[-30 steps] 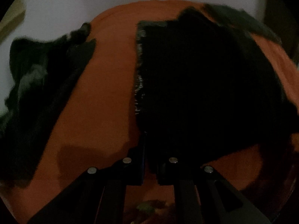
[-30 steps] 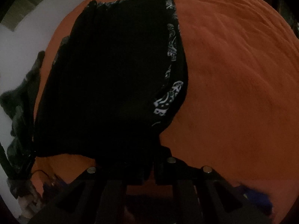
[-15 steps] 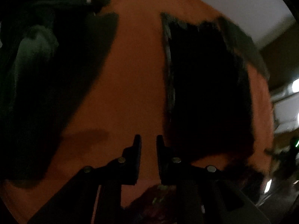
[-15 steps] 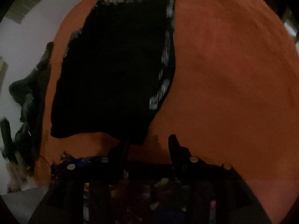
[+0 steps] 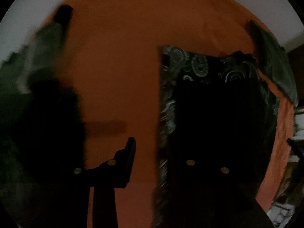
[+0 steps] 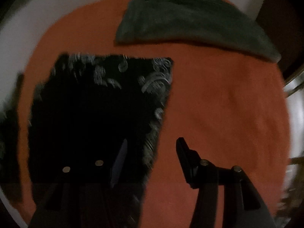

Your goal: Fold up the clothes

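Note:
A black garment with a pale paisley border (image 5: 218, 114) lies folded flat on the orange cover (image 5: 117, 66). My left gripper (image 5: 152, 142) hangs above its left edge. Its jaws are opening and nothing is between them. Its right finger is lost against the dark fabric. In the right wrist view the same black garment (image 6: 91, 117) lies at the left. My right gripper (image 6: 152, 142) stands open over the garment's right edge, holding nothing. Its right finger is over bare orange cover (image 6: 218, 104).
A folded dark green garment (image 6: 190, 24) lies at the far edge of the cover, and shows again in the left wrist view as the dark green garment (image 5: 273, 70). A dark heap of clothes (image 5: 38, 114) sits at the left. Pale floor rings the cover, with clutter (image 5: 296, 125) at the right.
Both grippers were shut at the black garment's near edge. They have let it go, opened and swung away over the cover. The garment now lies flat.

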### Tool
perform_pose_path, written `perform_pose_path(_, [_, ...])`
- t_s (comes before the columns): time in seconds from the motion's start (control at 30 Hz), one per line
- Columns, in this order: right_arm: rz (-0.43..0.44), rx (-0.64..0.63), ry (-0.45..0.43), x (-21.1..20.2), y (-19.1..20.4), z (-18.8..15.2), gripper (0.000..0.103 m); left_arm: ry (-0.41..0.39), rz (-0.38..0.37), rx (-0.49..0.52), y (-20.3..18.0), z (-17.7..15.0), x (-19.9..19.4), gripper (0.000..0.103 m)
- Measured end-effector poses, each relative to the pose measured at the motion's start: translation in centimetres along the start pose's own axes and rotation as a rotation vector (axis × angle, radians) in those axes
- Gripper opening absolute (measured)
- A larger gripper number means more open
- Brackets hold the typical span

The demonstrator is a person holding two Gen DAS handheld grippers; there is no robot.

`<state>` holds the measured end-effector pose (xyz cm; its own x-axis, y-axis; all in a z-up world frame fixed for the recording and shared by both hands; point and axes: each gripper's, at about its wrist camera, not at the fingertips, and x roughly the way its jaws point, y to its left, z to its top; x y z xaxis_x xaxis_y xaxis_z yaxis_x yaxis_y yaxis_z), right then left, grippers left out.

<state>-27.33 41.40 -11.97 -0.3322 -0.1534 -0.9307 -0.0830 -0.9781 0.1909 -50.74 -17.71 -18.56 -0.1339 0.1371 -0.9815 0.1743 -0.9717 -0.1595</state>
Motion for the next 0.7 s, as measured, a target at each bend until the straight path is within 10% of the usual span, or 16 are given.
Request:
perform_pose_path(0.2, [0.128, 0.241, 0.010, 3.6, -5.1, -0.5, 0.052, 0.007, -0.171, -0.206, 1.8, 1.9, 5.9, 0.035])
perform_pose_path(0.37, [0.294, 0.473, -0.107, 2.5, -10.7, -1.6, 0.052, -0.036, -0.193, -0.164, 1.6, 4.0, 7.4, 0.043])
perform_pose_path(0.5, [0.312, 0.471, -0.112, 2.1, -11.9, -2.1, 0.052, -0.062, -0.292, -0.170, 1.4, 4.2, 7.6, 0.063])
perform_pose_path(0.7, [0.291, 0.361, -0.094, 2.1, -11.3, -2.7, 0.052, -0.051, -0.551, -0.155, 1.1, 3.7, 7.4, 0.065])
